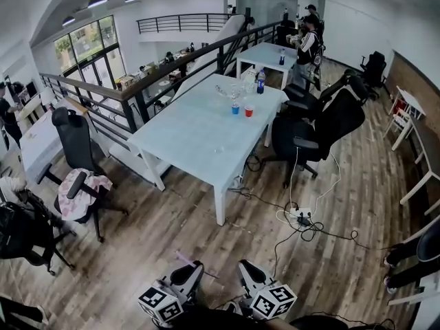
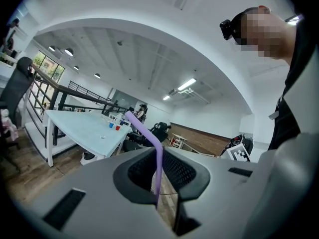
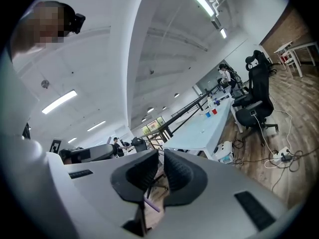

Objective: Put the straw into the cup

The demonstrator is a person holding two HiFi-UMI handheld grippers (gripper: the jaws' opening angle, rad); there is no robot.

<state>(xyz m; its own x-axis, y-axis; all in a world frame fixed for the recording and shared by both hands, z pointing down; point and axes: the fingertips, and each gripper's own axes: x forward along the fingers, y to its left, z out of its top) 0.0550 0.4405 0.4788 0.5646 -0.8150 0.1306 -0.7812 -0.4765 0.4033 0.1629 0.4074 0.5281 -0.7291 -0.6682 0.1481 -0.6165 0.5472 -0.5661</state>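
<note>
A bent purple straw [image 2: 158,166] stands pinched between the pads of my left gripper [image 2: 159,151], and its upper part leans off to the left. In the head view the straw [image 1: 185,258] sticks out up-left of the left gripper [image 1: 194,268], low over the wooden floor. My right gripper [image 1: 245,267] is beside it. Its jaws [image 3: 161,153] are drawn together to a thin slit, with a short purple bit low in the gap. A blue cup [image 1: 235,109] and a red cup [image 1: 249,111] stand far off on the white table [image 1: 199,139].
Black office chairs [image 1: 323,126] stand along the table's right side, and another with pink cloth [image 1: 79,184] is at the left. Cables and a power strip [image 1: 302,218] lie on the floor. A bottle [image 1: 260,81] stands behind the cups. A railing [image 1: 124,98] runs behind the table.
</note>
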